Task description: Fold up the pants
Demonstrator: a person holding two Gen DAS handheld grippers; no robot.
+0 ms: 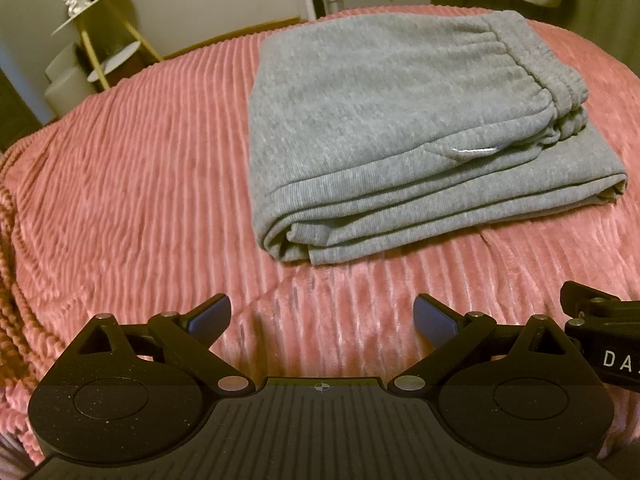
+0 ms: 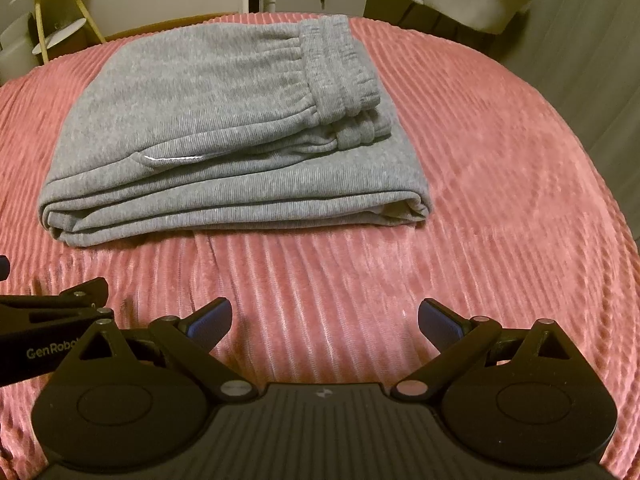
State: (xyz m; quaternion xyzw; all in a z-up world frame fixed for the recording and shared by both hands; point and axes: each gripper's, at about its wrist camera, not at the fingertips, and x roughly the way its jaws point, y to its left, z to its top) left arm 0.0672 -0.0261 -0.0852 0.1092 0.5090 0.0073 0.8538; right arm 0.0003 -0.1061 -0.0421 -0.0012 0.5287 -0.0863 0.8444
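Essentially done, by my reading: the pants (image 1: 392, 128) already lie as a compact stack of layers on the bed (image 1: 132, 184), and you hold nothing.

Status
- Your left gripper (image 1: 322, 318) is spread wide and empty, hovering over bare bedspread on the near side of the stack, not touching it.
- Your right gripper (image 2: 325, 320) is likewise wide and empty, close beside the left one; each shows at the edge of the other's view.
- No loose leg or trailing hem is visible, so I would judge no further fold is needed. What may remain is squaring up the bundle, or nothing.

Item notes
- Grey fleece-knit sweatpants, soft and thick, resting toward the far middle of the pink ribbed bedspread.
- Elastic waistband (image 2: 340, 68) sits on top at the far right, gathered and slightly rumpled, with a second ribbed band tucked just below it.
- A pocket opening with a pale edge (image 2: 172, 158) crosses the top layer near the front.
- Near edge shows several stacked folds, fairly even. At the near right corner the layers gape a little and something pale shows inside; possibly lining, but the view is too soft to tell.
- Left side is a rounded fold, with no raw ends showing.
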